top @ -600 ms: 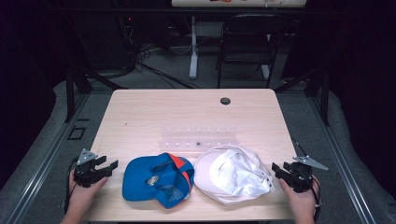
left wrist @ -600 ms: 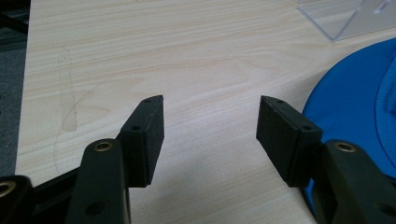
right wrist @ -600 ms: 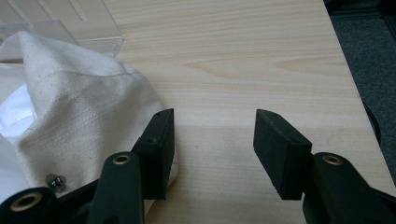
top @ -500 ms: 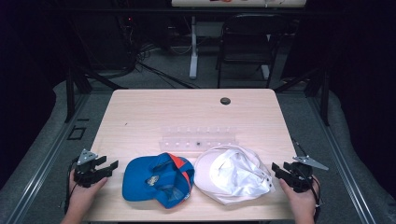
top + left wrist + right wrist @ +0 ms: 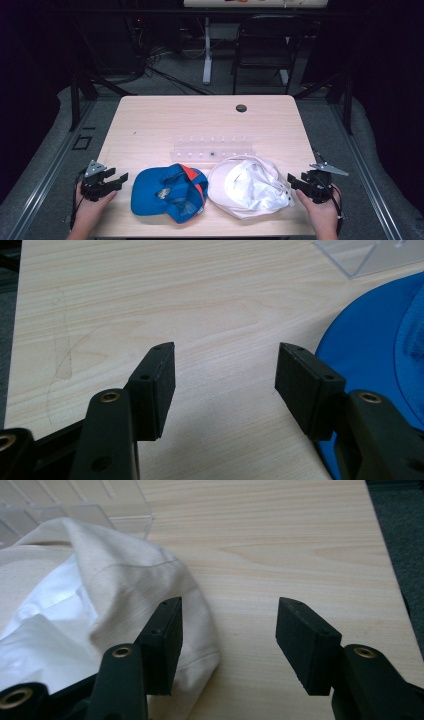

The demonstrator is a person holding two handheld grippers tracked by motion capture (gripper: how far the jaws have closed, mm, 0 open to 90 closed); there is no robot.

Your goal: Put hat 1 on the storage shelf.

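Blue cap [image 5: 167,192] lying on counter [image 5: 200,125] near front edge, left of centre, underside up with an orange patch visible inside. White cap [image 5: 247,186] just to its right, also upturned, rims touching or nearly so; cannot tell which. Clear rack [image 5: 212,149] directly behind both caps, white cap's far rim against or over its front edge.

Left tool [image 5: 114,181] just left of blue cap, low at counter level, aimed toward it, apart from it. Jaws spread wide, nothing between them: bare wood in the gap in left gripper view, blue cap [image 5: 370,350] brim just beside the right-hand jaw, rack corner [image 5: 360,255] further off at top.

Right tool [image 5: 295,182] just right of white cap, aimed toward it. Jaws likewise spread wide, released, gripping nothing. In right gripper view, white cap [image 5: 100,605] edge under and beside the left-hand jaw, bare wood across the rest of the gap; contact between that jaw and fabric not resolvable.

Small dark hole [image 5: 241,108] in counter near far edge. Chair [image 5: 262,50] beyond counter.
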